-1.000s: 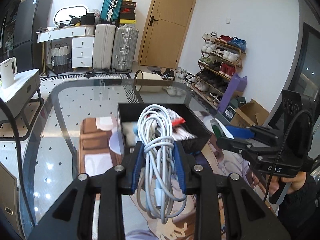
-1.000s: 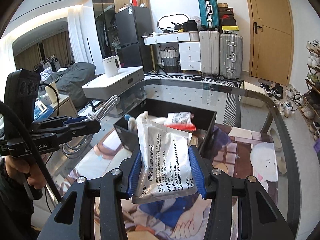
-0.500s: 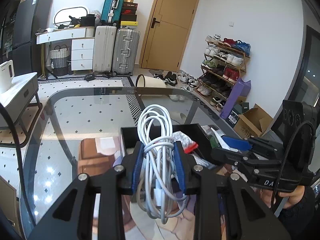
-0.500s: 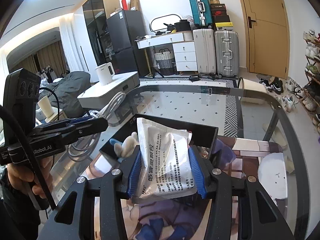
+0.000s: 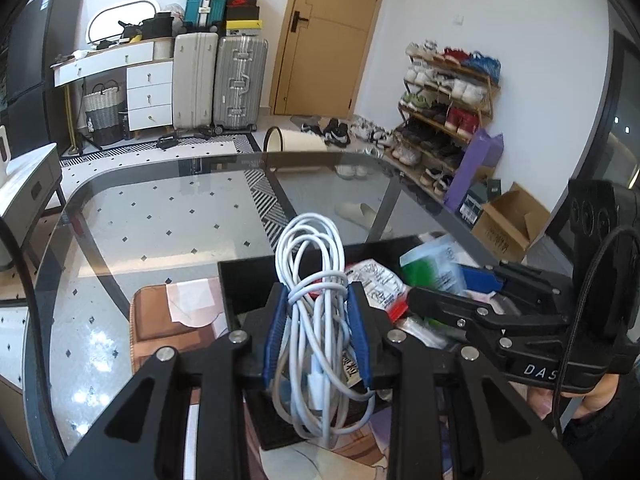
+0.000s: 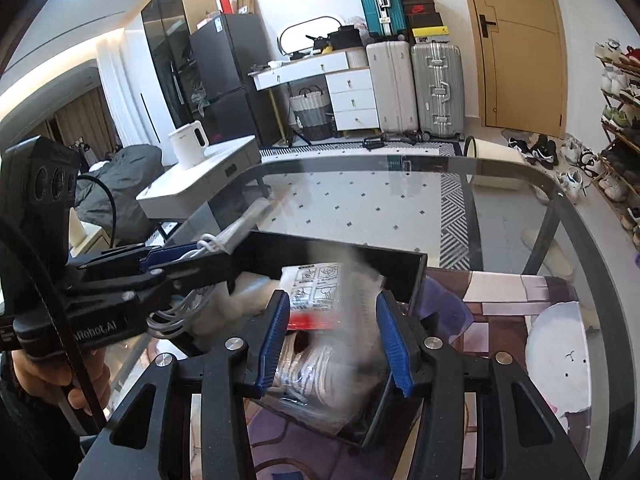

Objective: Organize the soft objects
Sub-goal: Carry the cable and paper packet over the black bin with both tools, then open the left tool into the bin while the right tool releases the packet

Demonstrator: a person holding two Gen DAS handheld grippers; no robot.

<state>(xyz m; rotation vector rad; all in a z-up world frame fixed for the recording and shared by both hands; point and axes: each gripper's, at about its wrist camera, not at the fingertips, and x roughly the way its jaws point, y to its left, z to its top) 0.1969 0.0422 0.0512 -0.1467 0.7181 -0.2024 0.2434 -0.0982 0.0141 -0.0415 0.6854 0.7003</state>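
My left tool [image 5: 318,334] clamps the cable coil [image 5: 314,280] lengthwise upright over the black bin [image 5: 240,280] (right tool [image 6: 334,340] spread, pouch [image 6: 320,344] blurred between).

Two black angular grippers, left gripper [image 5: 318,334] and right gripper [image 6: 334,344], with blue ribbed pads [image 6: 275,340], silver screws [image 6: 234,344], black cables, white lettering.

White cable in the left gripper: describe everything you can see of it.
The white cable is a smooth, rubbery-looking cord coiled into long loops, with a few turns wrapped round its middle. It stands roughly upright, pinched at that waist between the blue pads of the left gripper. Loops rise above the fingers and hang below, and a white plug shows low in the bundle. It hangs over the black box, apparently not resting in it.
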